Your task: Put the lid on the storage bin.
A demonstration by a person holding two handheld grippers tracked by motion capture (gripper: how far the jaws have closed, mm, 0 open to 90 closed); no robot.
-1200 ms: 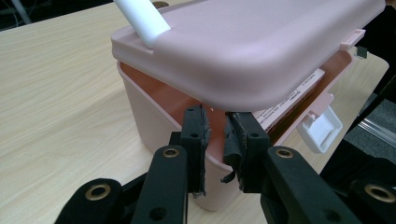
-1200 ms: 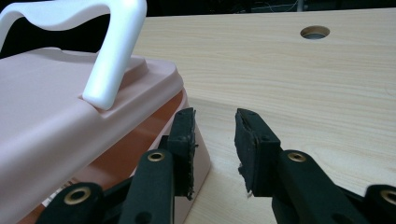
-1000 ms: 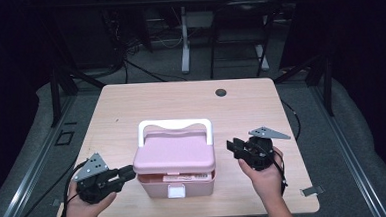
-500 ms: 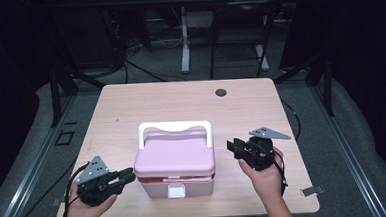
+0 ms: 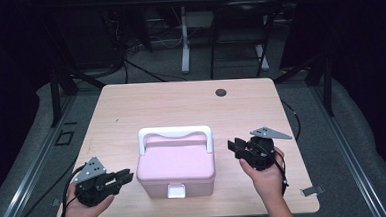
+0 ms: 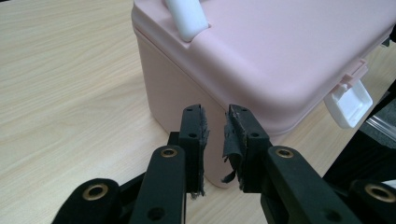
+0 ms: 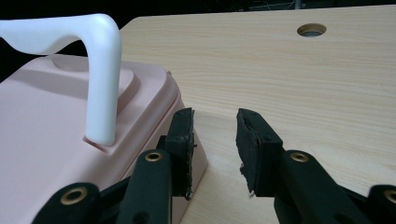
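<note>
Grippers are flanking the pink box [image 5: 175, 165] near the table's [image 5: 181, 109] near edge, my left gripper [image 5: 123, 177] and right gripper [image 5: 234, 146] both holding jaws apart and empty, so next I'm probably needing its white latch [image 5: 176, 191].

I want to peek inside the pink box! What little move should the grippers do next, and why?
Probably bring the left gripper to the white latch on the pink box: the lid is shut, the latch is down, and both open grippers hold nothing, the right gripper waiting beside it.
</note>
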